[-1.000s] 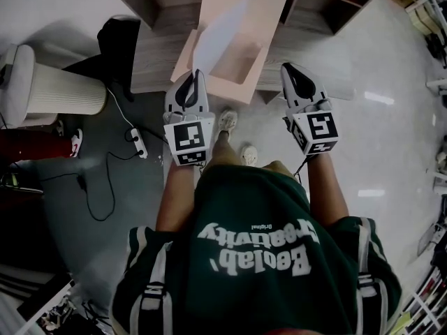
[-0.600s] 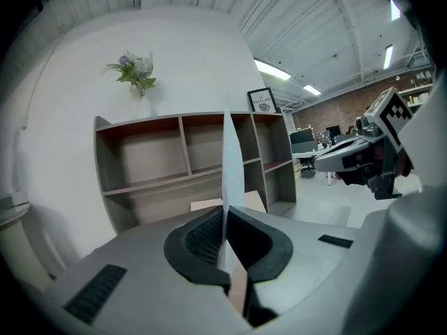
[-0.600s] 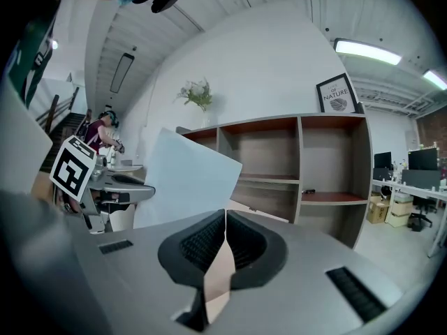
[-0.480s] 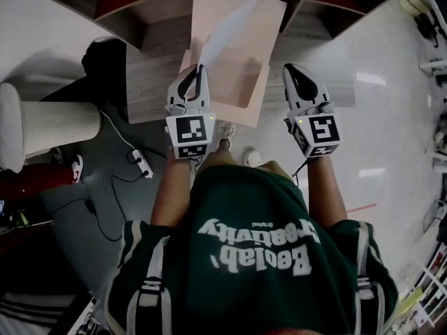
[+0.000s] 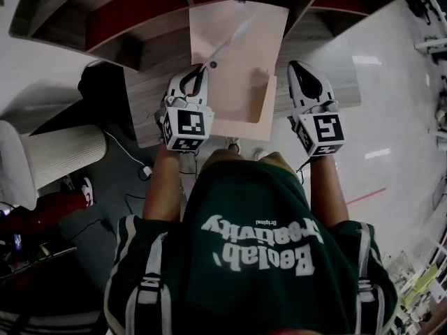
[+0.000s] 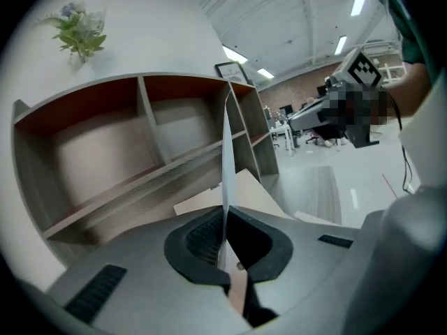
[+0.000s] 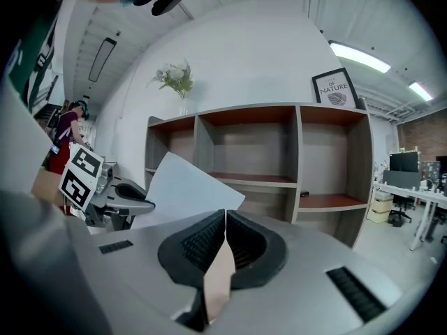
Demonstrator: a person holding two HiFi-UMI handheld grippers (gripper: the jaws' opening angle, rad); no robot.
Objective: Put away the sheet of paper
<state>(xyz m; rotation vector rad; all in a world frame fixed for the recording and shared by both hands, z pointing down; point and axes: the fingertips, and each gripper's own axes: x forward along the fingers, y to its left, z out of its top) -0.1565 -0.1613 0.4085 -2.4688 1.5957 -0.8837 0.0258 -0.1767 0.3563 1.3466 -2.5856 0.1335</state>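
A white sheet of paper [image 5: 227, 44] stands on edge over a pale pink folder [image 5: 241, 82], in front of a wooden shelf unit [image 5: 140, 19] with red-brown back panels. My left gripper [image 5: 201, 70] is shut on the sheet's near corner; the left gripper view shows the sheet [image 6: 226, 152] edge-on between the closed pads of the left gripper [image 6: 225, 215], with the folder [image 6: 244, 190] behind it. My right gripper [image 5: 295, 67] is at the folder's right edge. In the right gripper view the right gripper [image 7: 225, 218] is shut on a pink strip of folder [image 7: 220, 274], with the sheet [image 7: 185, 187] to its left.
A low wooden table top [image 5: 150, 93] lies under the folder, against the shelf [image 7: 293, 159]. A vase of flowers [image 7: 178, 82] and a framed print [image 7: 335, 89] stand on the shelf's top. A ribbed white cylinder [image 5: 59, 155] and floor cables [image 5: 143, 172] lie at the left.
Both grippers have carried the sheet and folder forward toward the shelf, which now fills more of the head view. The left gripper has rolled. Both stay shut.
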